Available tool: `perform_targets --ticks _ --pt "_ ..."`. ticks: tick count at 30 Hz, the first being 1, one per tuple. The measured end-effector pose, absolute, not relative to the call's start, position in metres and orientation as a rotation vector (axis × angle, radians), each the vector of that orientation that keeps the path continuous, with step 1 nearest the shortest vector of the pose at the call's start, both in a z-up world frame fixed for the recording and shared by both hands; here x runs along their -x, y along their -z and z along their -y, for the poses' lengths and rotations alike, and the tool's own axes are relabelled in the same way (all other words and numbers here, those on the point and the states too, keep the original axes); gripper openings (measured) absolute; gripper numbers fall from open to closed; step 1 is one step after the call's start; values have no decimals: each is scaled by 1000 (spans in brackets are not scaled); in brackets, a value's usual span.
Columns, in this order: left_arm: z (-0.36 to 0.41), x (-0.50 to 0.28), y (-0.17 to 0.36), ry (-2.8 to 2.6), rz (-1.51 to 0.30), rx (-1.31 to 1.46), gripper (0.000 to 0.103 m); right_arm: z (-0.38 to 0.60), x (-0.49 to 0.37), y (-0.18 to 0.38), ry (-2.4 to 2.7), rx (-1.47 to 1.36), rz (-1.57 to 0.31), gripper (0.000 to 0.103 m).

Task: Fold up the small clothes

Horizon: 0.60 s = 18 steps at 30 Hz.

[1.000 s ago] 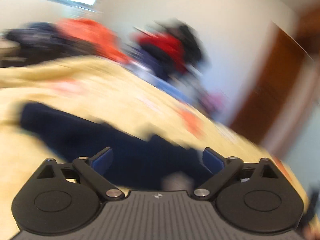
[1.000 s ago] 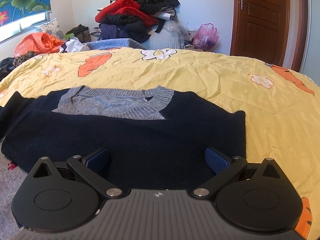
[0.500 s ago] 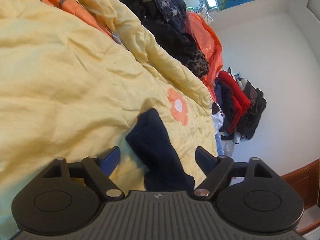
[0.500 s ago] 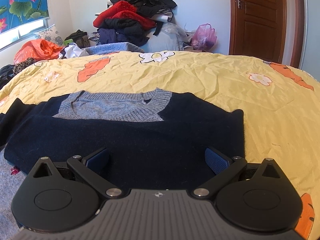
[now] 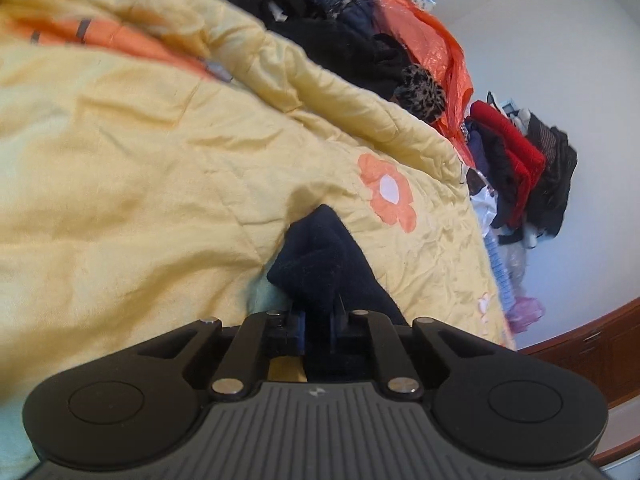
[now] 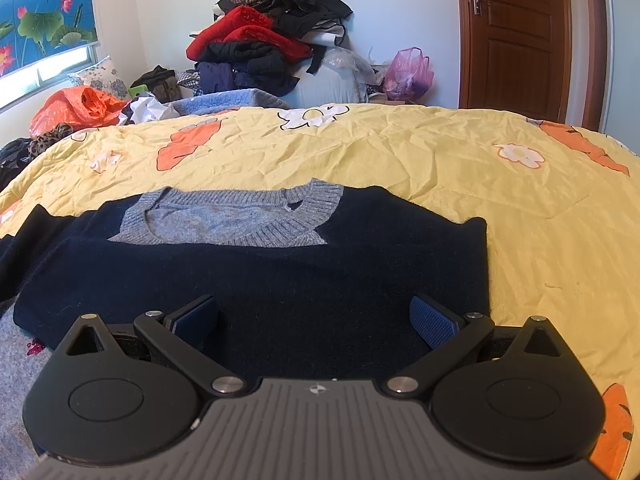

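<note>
A navy sweater with a grey knit collar lies flat on the yellow bedspread, its right sleeve folded across the body. My right gripper is open and empty, low over the sweater's near part. In the left wrist view my left gripper is shut on the end of the sweater's navy left sleeve, which bunches up just past the fingertips above the bedspread.
A heap of red and black clothes stands against the far wall, with an orange bag at the left and a pink bag by the wooden door. Dark clothes lie past the bed edge.
My left gripper swung over to the sleeve end and closed on it; half a second ago its jaws were open around it. The right gripper has barely moved.
</note>
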<state>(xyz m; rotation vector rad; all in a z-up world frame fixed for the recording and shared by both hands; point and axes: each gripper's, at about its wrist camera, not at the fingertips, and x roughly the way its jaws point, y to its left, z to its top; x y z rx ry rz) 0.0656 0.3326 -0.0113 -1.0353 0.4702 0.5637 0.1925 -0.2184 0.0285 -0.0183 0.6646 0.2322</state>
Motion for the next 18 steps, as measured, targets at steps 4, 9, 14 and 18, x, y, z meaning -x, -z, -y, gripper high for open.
perform_targets --ticks 4,9,14,18 --pt "-289 -85 -31 -592 -430 762 10 218 -193 -28 -231 20 -665 103" --pt "-155 -131 -72 -367 -402 317 10 219 -193 -29 -235 10 -663 103" --pt "-4 -140 -40 8 -495 -25 9 230 -192 -30 -256 -69 -649 103" --pt "41 -138 -3 88 -612 -143 10 237 -193 -31 -272 -121 -642 103"
